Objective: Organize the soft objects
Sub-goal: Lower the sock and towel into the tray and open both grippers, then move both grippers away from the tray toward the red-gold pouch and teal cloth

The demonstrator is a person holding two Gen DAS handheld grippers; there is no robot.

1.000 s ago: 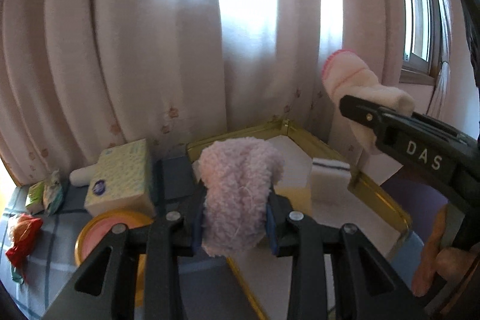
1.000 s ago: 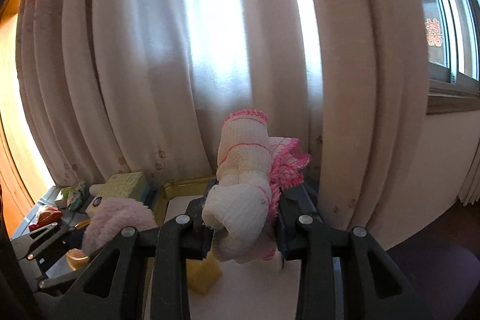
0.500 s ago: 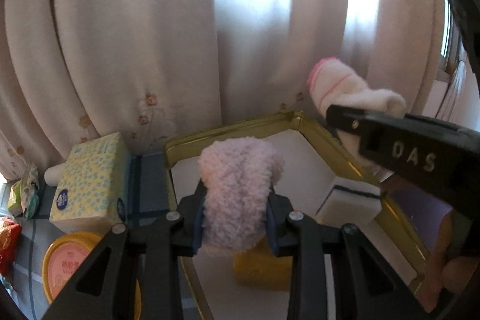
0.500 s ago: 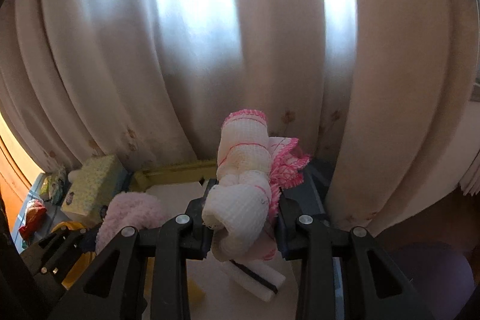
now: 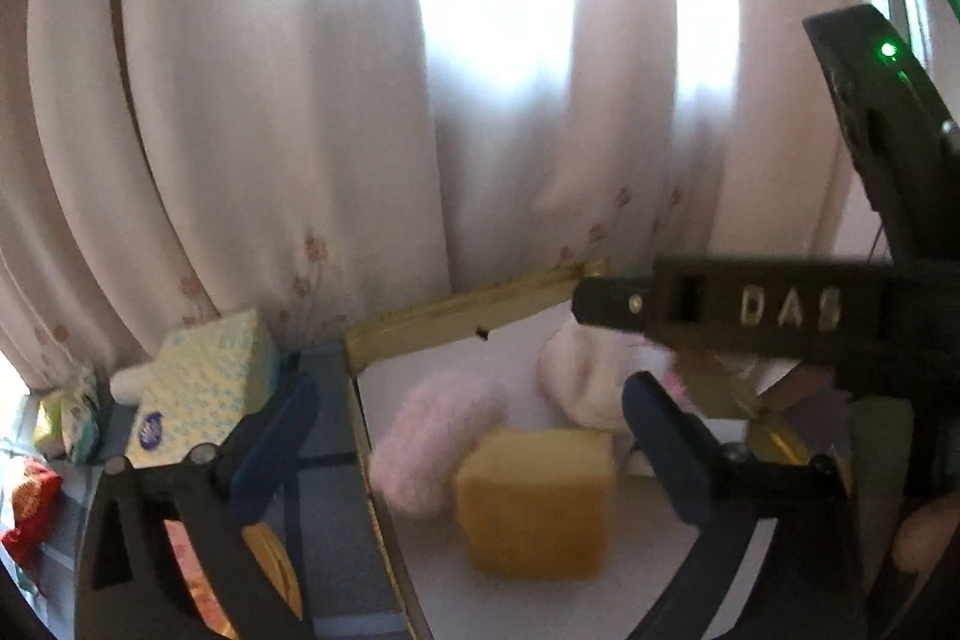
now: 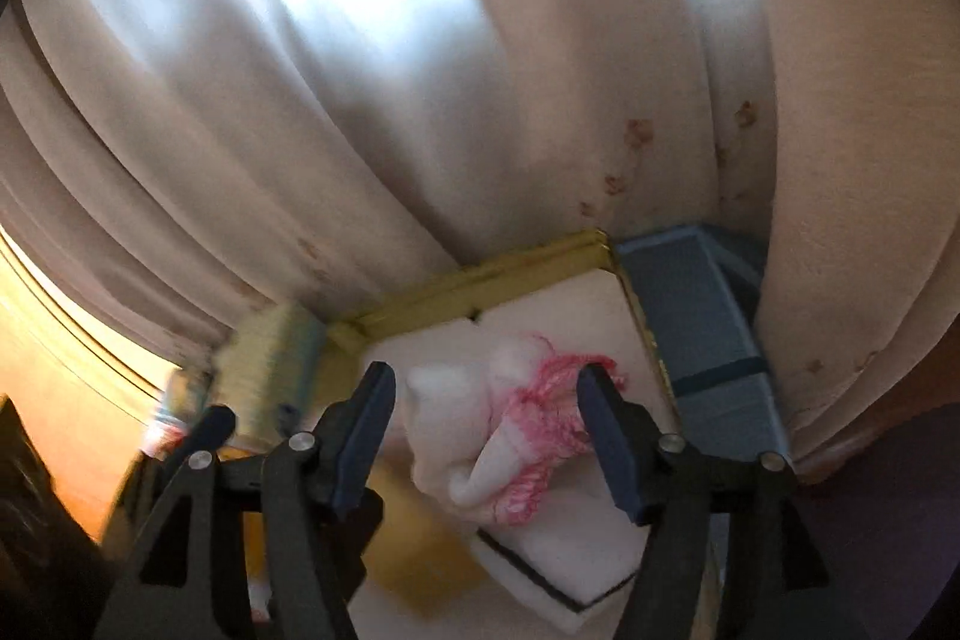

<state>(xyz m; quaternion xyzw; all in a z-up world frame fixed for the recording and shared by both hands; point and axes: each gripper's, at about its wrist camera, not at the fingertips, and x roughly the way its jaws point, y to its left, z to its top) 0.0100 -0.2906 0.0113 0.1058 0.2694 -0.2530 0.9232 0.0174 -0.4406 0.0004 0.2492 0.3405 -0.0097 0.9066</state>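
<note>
Soft things, four in all, lie in one gold-rimmed tray (image 5: 456,311) on the desk (image 6: 690,316): one yellow sponge (image 5: 537,502), one white sponge (image 6: 576,562), one fluffy pink cloth (image 5: 432,439), one white pink-fringed cloth (image 6: 516,436). Left gripper (image 5: 474,454) and right gripper (image 6: 486,436) are both opening, holding nothing.

Left gripper (image 5: 474,436): matte black plastic frame with triangular cut-outs in each finger arm, silver screw heads at the pivots, and dark blue pads lining the inner finger faces. Right gripper (image 6: 486,436): the same build, with black arms, round silver screws and dark blue pads. Seen from the left wrist view, the right gripper's side bar carries raised letters "DAS", a small silver screw near its tip, and a green indicator light on the black housing above.
</note>
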